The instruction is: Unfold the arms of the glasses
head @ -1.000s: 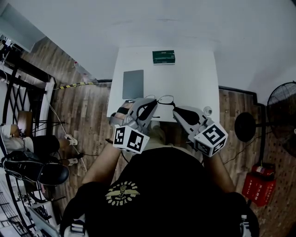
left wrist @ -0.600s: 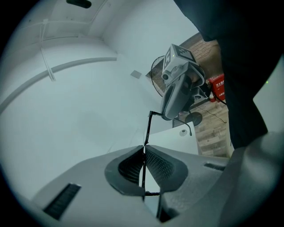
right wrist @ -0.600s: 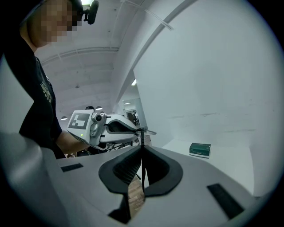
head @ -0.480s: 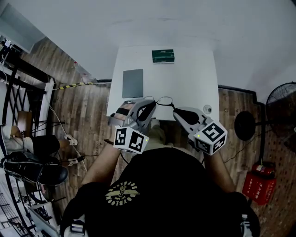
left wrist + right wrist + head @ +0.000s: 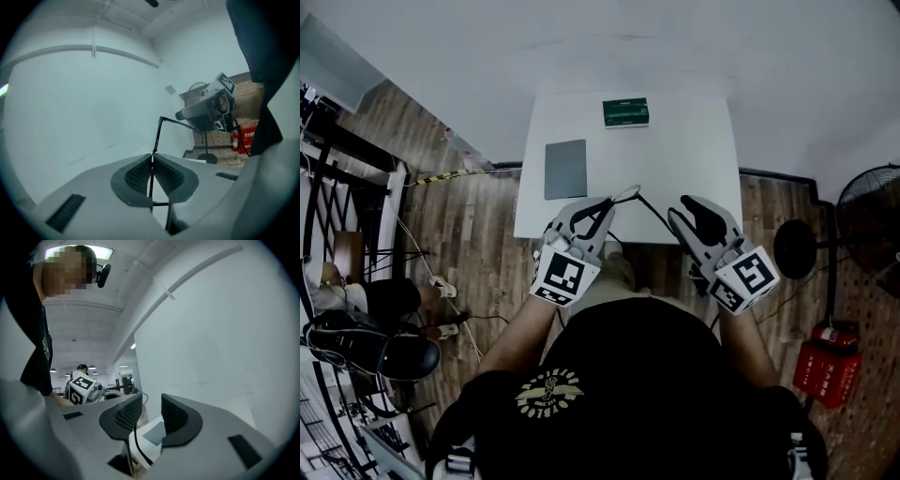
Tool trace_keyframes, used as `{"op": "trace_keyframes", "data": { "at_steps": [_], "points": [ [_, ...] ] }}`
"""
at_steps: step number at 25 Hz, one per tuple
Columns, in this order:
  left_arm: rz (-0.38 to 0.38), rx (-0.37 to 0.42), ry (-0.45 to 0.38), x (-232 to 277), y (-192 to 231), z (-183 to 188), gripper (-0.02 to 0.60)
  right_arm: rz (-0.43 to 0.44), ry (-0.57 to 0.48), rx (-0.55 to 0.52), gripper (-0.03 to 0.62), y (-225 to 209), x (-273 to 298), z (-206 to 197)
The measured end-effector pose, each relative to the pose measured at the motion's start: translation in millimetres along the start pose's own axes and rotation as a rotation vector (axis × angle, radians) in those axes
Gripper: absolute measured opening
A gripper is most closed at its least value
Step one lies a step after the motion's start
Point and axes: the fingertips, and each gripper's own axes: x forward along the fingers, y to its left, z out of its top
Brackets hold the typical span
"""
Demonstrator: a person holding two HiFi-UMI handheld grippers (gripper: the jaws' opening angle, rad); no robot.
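Thin black glasses (image 5: 627, 195) hang in the air over the near edge of the white table (image 5: 684, 159). My left gripper (image 5: 606, 202) is shut on their frame. In the left gripper view the wire frame (image 5: 156, 136) runs up out of the closed pads, and one arm juts right toward my right gripper (image 5: 206, 111). My right gripper (image 5: 688, 205) stands to the right of the glasses; its jaws have just been opening. In the right gripper view the black arm end (image 5: 136, 439) lies between the parted pads of that gripper (image 5: 151, 405), and neither pad presses on it.
On the table lie a grey flat pad (image 5: 565, 169) at the left and a green box (image 5: 625, 112) at the far edge. A fan (image 5: 872, 220) and a red fire extinguisher (image 5: 825, 373) stand on the wooden floor to the right.
The right jaws have opened and let go of the glasses' arm, and that gripper has shifted right. The left gripper has rolled with the glasses, whose arm now stretches out to the right.
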Motion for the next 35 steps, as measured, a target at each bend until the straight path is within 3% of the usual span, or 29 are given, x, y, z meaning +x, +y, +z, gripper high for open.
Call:
{"op": "trace_keyframes", "data": {
  "at_steps": [5, 12, 16, 22, 35],
  "points": [
    [0.068, -0.221, -0.129, -18.2, 27.0, 11.1, 0.02, -0.083, -0.092, -0.06, 0.106, -16.8, -18.2, 29.2],
    [0.188, -0.375, -0.332, -60.1, 76.2, 26.5, 0.02, -0.193, -0.157, -0.111, 0.052, -44.6, -39.4, 57.2],
    [0.286, -0.398, -0.374, -87.5, 103.2, 26.1, 0.02, -0.255, -0.185, -0.133, 0.003, -59.6, -54.7, 69.5],
    [0.38, -0.456, -0.44, -125.1, 127.4, 31.6, 0.02, -0.311, -0.194, -0.188, 0.001, -66.9, -69.2, 80.9],
    [0.361, -0.405, -0.439, -123.2, 129.7, 45.6, 0.02, -0.317, -0.205, -0.164, 0.002, -67.3, -60.7, 78.9]
  ]
}}
